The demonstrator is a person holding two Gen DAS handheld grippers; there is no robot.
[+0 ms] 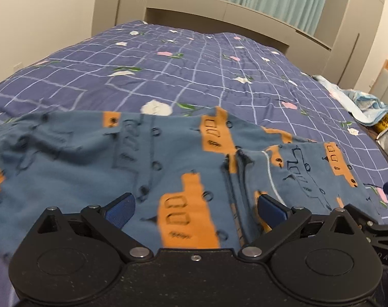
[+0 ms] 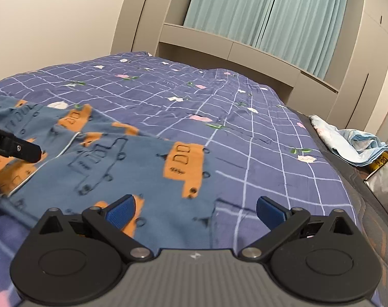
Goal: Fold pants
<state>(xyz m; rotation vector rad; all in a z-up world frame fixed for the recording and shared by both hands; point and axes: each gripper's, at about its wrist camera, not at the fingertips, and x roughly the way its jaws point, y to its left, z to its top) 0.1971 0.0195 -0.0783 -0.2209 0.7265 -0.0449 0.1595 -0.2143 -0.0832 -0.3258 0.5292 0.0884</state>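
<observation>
Two grippers: both stand with jaws spread wide and grasp nothing; no cloth is pinched between the pads of either.
Left gripper (image 1: 195,204): the pants (image 1: 168,158) fill the gap between your jaws and run on ahead of them; the centre seam lies just inside the right-hand pad.
Right gripper (image 2: 195,209): your left-hand pad sits over the pants (image 2: 142,168), your right-hand pad over bare quilt (image 2: 258,133); the cloth's edge crosses the gap between them.
Pants: they lie spread on the bed, rumpled, one layer already overlapping another near the seam.
Step in hand: it looks like you are setting up fresh grips for the next fold.
How to do it well: bring each pair of jaws down onto a near edge or corner, take every layer there and none of the quilt, and match the two grips so the fold comes out square.
Risk: the quilt is soft and may bunch into a pinch; the piled layers by the seam may slip apart.
Edges: the bed's side runs close beyond your right jaws, where a pale blue cloth (image 2: 352,143) and a bag (image 2: 384,179) lie.
Open room: ahead of both jaws the quilt is bare up to the headboard (image 2: 232,48), so fold forward, not rightward.
</observation>
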